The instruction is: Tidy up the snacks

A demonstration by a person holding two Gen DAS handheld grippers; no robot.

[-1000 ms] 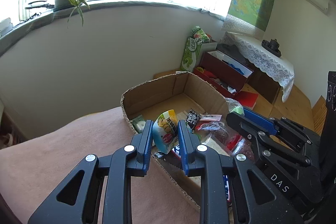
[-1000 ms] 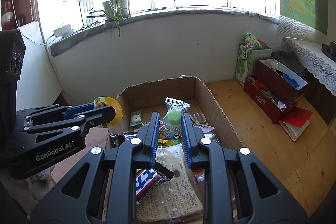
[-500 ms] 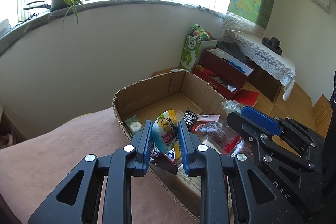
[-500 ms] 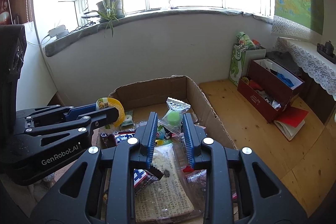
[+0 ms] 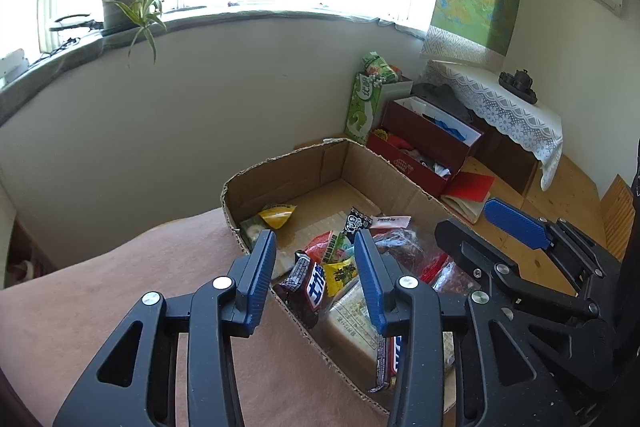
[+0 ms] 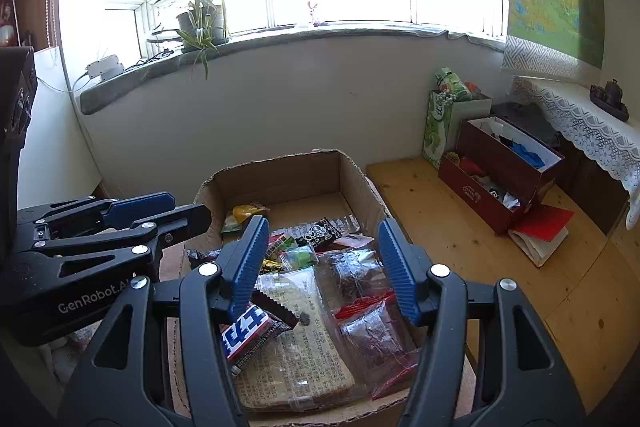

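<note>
An open cardboard box (image 5: 280, 171) (image 6: 280, 179) holds several snack packs. A yellow pack (image 5: 276, 215) (image 6: 246, 213) lies in its far left corner. A clear bag with a green sweet (image 6: 300, 258) lies among the packs in the middle. My left gripper (image 5: 314, 259) is open and empty above the box's near left edge; it also shows at the left of the right wrist view (image 6: 160, 211). My right gripper (image 6: 320, 257) is open and empty above the box's middle; it shows at the right of the left wrist view (image 5: 480, 223).
The box stands between a pink-covered surface (image 5: 100, 291) and a wooden floor (image 6: 460, 227). Red boxes (image 6: 500, 171) and a green carton (image 6: 438, 131) stand by the wall at the right, next to a lace-covered table (image 6: 580, 123). A potted plant (image 6: 200, 19) is on the windowsill.
Both grippers have opened. The yellow pack has left my left gripper and now lies in the box's far corner. The clear bag with the green sweet has dropped from my right gripper into the box.
</note>
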